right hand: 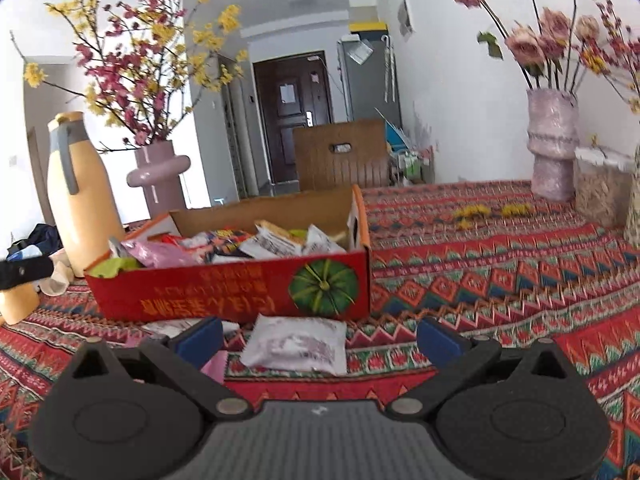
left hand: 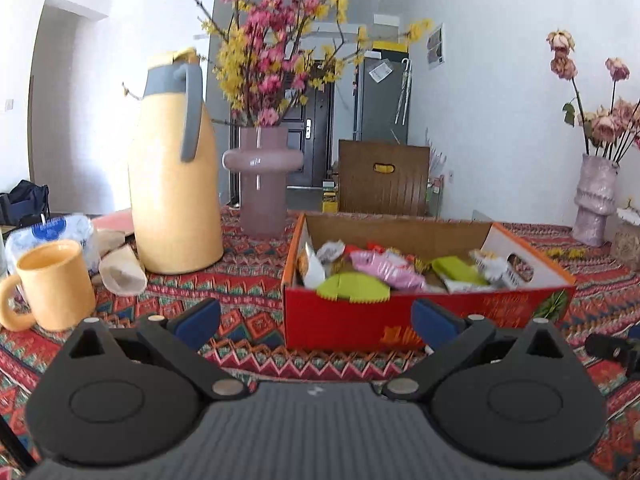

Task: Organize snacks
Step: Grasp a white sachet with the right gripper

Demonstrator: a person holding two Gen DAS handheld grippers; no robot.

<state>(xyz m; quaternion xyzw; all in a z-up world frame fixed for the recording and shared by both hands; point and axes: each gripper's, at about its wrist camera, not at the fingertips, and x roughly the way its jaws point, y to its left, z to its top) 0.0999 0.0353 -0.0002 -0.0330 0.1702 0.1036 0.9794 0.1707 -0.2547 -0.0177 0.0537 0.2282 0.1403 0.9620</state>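
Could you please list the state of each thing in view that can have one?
left hand-held gripper: open, empty
right hand-held gripper: open, empty
red cardboard box: open-topped, filled with snack packets
white snack packet: lying flat on the tablecloth, outside the box
yellow thermos jug: upright, lid on
yellow mug: upright

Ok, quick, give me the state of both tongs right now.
Left tongs: open, holding nothing, facing the red snack box.
Right tongs: open, holding nothing, a white packet lying between them.
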